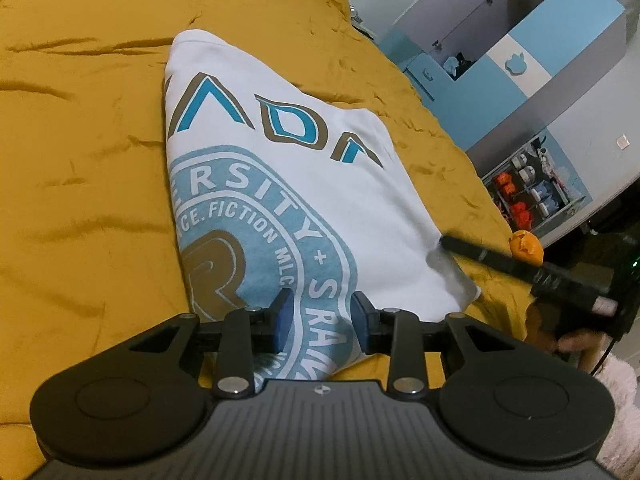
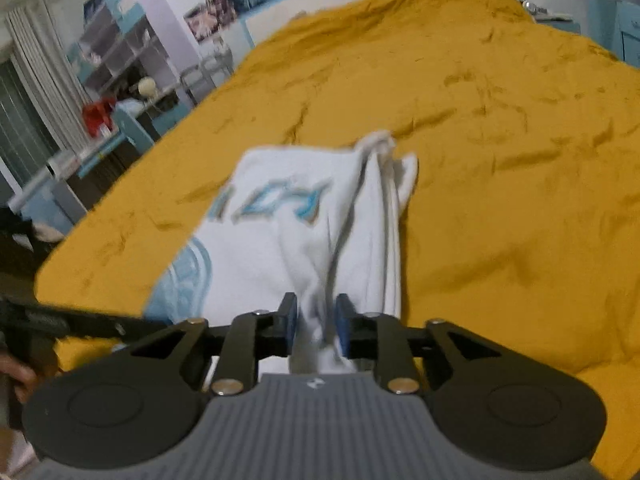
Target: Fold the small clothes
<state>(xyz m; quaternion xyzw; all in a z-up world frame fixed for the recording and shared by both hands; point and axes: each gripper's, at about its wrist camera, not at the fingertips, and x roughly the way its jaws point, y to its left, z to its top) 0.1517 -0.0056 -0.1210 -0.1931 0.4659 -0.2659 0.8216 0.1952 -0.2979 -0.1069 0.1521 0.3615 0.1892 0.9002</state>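
White cotton, the shirt (image 1: 280,184) lies part-folded near the bed's (image 1: 80,160) near edge, print up. Left gripper (image 1: 320,322) sits at its near hem, jaws spread with cloth between them, not pinching. Right gripper (image 2: 316,326) clamps a bunched fold of shirt (image 2: 320,220). To fold cleanly, I'd close the left first, then lift both level so the edges meet.

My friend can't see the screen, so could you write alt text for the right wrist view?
The right tool pinches a bunched edge of a white T-shirt with a blue print, which lies on a mustard-yellow bedspread. The left tool reaches in from the left at the shirt's near corner; shelves and curtains stand behind the bed.
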